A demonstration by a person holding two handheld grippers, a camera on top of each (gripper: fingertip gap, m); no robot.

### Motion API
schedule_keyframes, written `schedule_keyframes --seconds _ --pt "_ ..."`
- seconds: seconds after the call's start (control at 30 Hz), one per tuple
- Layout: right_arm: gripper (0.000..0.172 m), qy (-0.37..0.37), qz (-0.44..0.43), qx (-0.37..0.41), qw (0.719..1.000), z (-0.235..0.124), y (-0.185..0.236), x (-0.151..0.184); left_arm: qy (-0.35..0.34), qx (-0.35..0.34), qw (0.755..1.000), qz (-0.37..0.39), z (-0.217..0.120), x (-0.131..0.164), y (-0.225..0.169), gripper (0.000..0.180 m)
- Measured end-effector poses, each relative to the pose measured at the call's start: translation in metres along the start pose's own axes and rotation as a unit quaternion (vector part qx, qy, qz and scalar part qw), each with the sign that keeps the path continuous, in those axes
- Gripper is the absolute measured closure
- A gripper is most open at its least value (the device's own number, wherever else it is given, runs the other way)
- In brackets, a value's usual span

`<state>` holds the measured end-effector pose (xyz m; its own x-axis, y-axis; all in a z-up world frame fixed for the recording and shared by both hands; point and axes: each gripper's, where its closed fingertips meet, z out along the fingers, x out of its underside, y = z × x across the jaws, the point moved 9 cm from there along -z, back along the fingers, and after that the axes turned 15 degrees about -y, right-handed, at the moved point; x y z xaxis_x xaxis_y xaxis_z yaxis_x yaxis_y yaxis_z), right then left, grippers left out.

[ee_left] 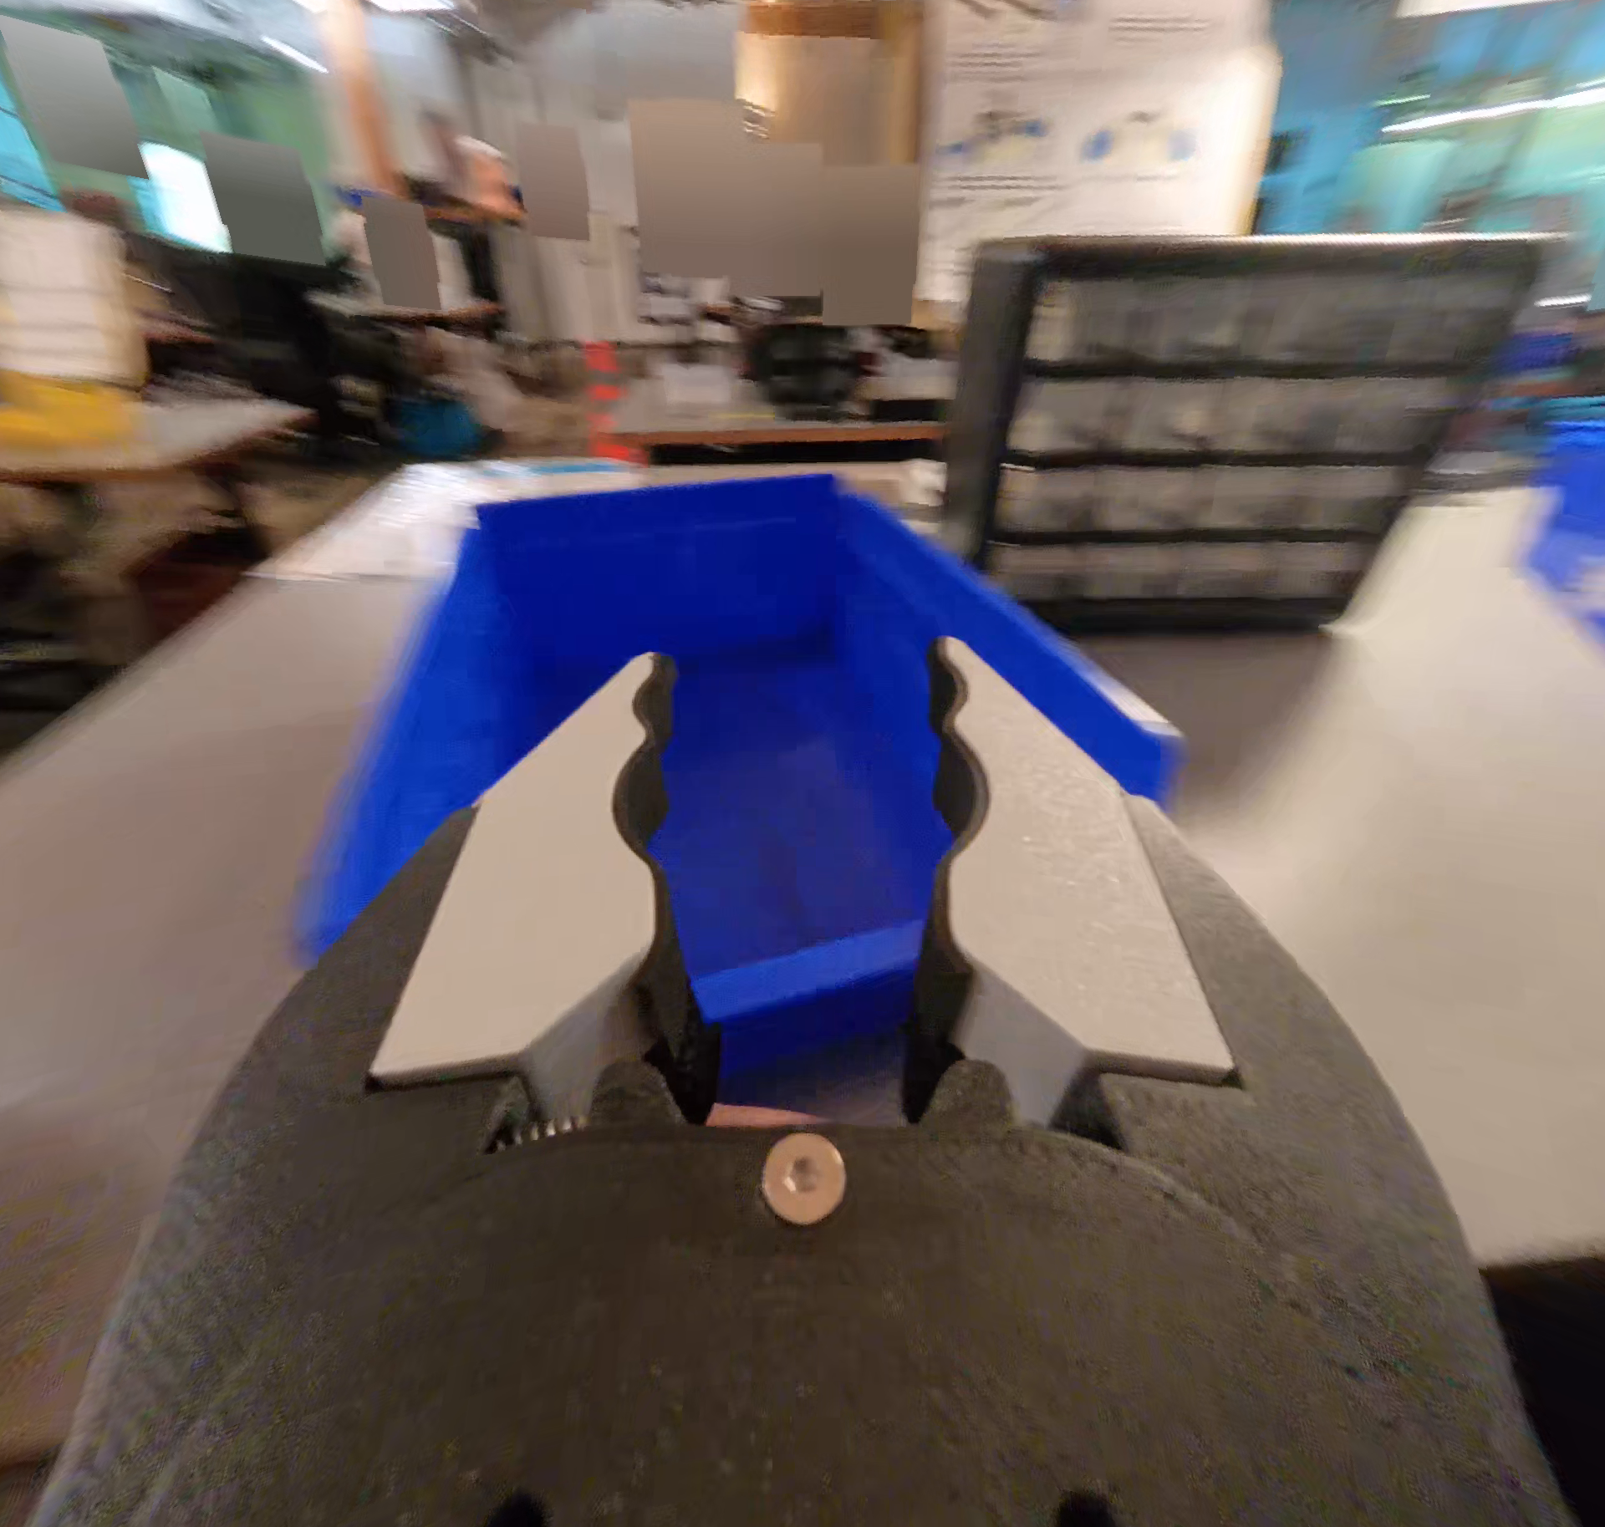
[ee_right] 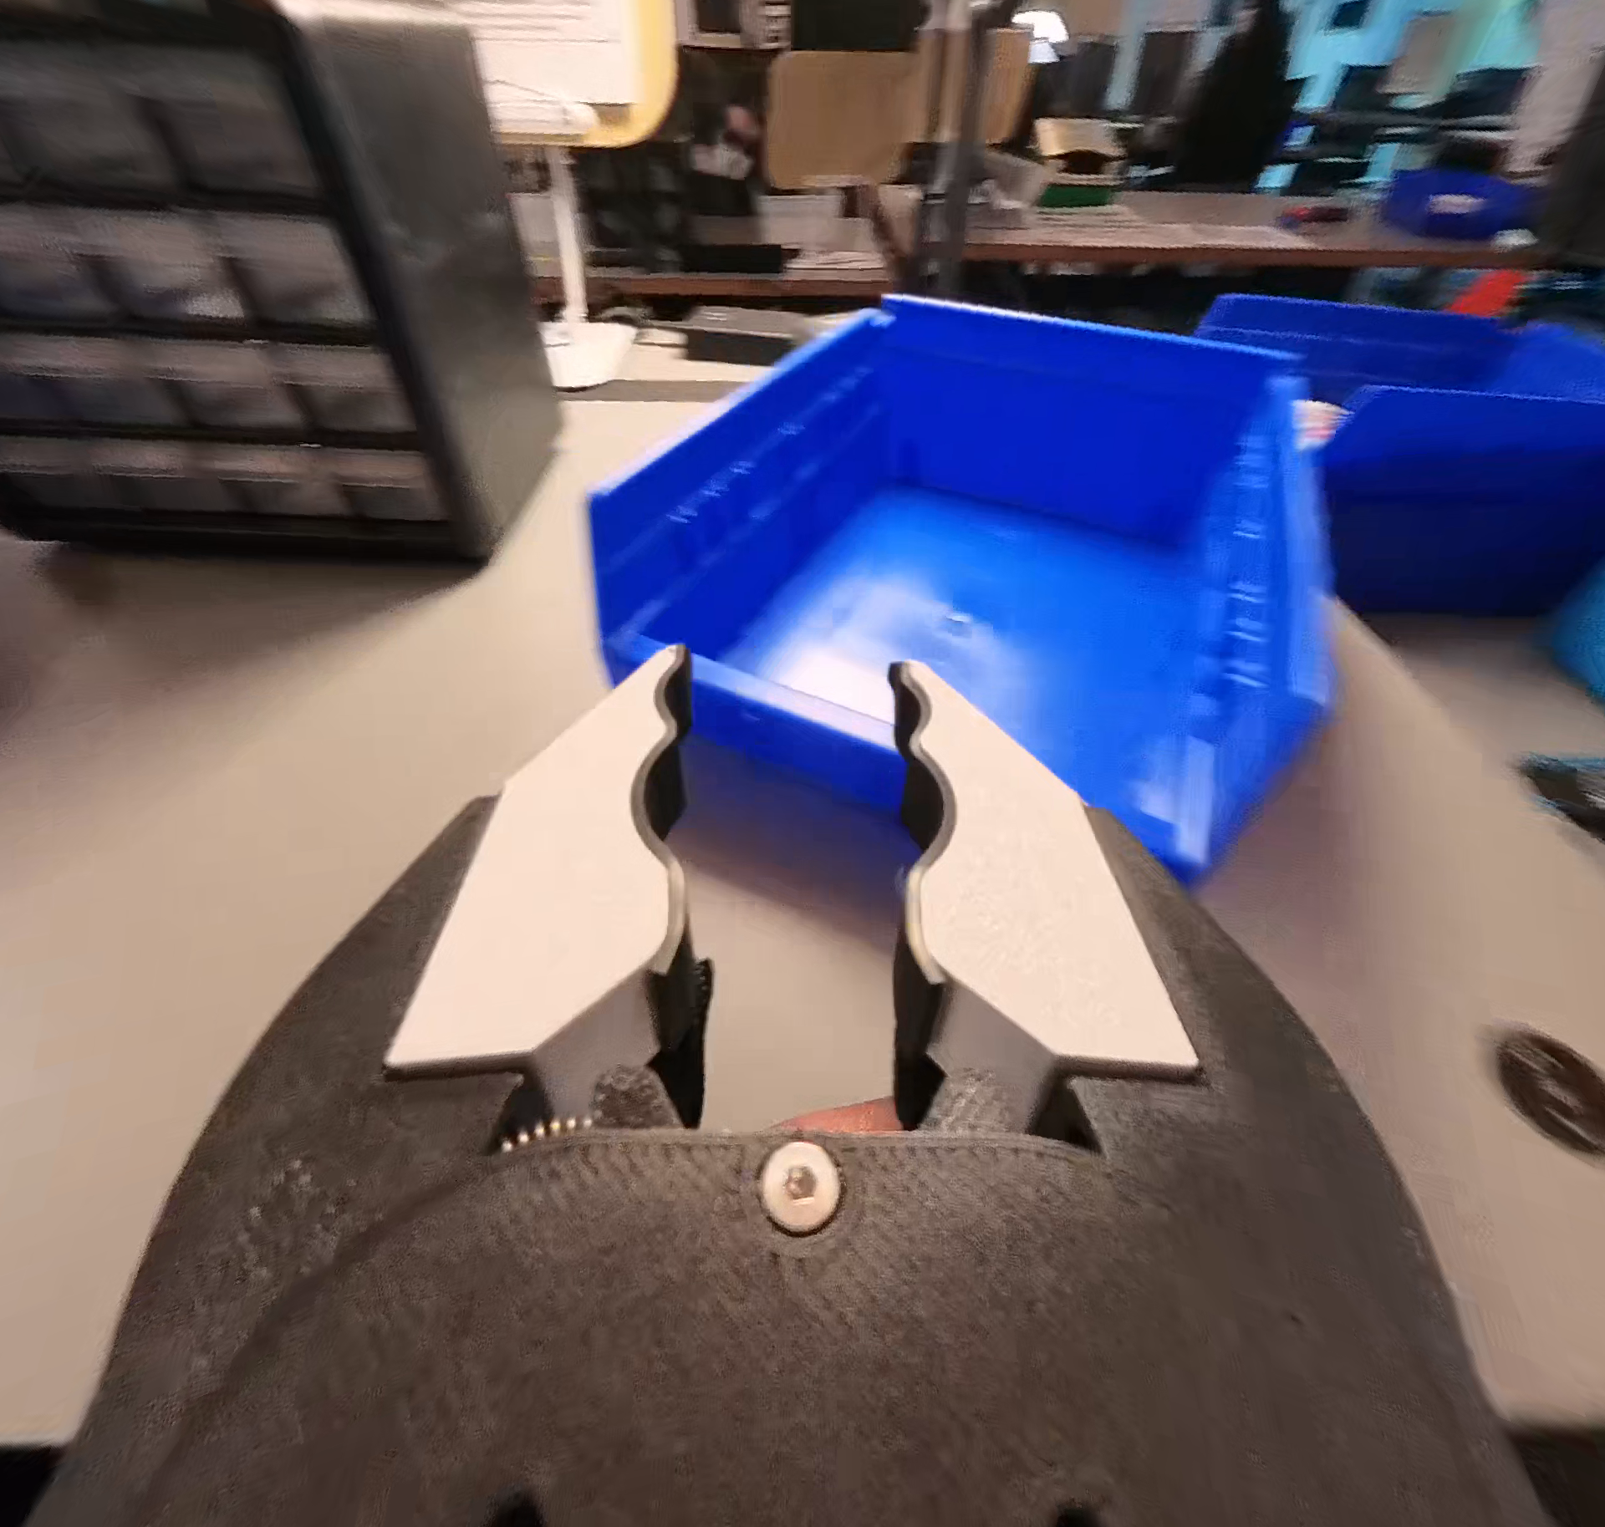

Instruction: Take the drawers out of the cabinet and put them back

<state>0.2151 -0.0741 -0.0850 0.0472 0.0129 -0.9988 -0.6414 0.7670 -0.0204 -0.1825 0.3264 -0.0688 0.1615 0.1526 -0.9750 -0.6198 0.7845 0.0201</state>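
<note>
A smooth blue plastic bin (ee_left: 660, 617) sits on the flat grey table (ee_left: 174, 834), and the left gripper (ee_left: 803, 669) hangs over its low front edge, fingers apart. The right gripper (ee_right: 790, 669), fingers apart too, nears another blue bin (ee_right: 1042, 547). The black cabinet (ee_right: 243, 270) stands behind, with bare table around.

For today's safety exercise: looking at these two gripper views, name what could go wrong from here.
1. The left gripper has its jaws apart over the open blue plastic bin; it may snag the low front lip.
2. Both views are motion-blurred, so the right gripper could knock the shallow blue plastic tray toward the black small-drawer cabinet.
</note>
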Motion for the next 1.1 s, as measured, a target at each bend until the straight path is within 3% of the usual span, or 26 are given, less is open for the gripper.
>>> schedule_keyframes --seconds 0.07,0.13,0.27,0.4,0.53,0.67,0.83,1.1 --pt "0.111 0.008 0.011 -0.040 0.999 0.029 0.024 0.004 0.029 0.081 0.994 -0.066 0.010 0.011 -0.033 0.108" --pt "0.096 0.024 0.017 -0.063 0.998 0.059 0.044 0.009 0.060 0.113 0.988 -0.081 0.019 0.024 -0.060 0.104" --pt "0.079 0.070 0.020 -0.048 0.996 0.108 0.058 0.025 0.085 0.087 0.992 -0.006 0.036 0.045 -0.090 0.112" --pt "0.124 0.066 -0.003 -0.007 0.998 0.117 0.049 0.027 0.083 0.065 0.993 0.053 0.049 0.055 -0.092 0.139" --pt "0.153 0.054 0.003 -0.002 0.999 0.103 0.034 0.028 0.082 0.043 0.993 0.079 0.052 0.056 -0.082 0.170" --pt "0.163 0.045 -0.005 0.030 0.999 0.080 0.007 0.029 0.087 -0.004 0.990 0.108 0.055 0.057 -0.056 0.179" --pt "0.168 0.047 -0.009 0.061 0.997 0.062 -0.029 0.028 0.102 -0.038 0.989 0.102 0.062 0.058 -0.023 0.177" --pt "0.168 0.065 -0.017 0.026 0.997 0.036 -0.047 0.025 0.109 -0.053 0.987 0.101 0.079 0.062 0.007 0.179"
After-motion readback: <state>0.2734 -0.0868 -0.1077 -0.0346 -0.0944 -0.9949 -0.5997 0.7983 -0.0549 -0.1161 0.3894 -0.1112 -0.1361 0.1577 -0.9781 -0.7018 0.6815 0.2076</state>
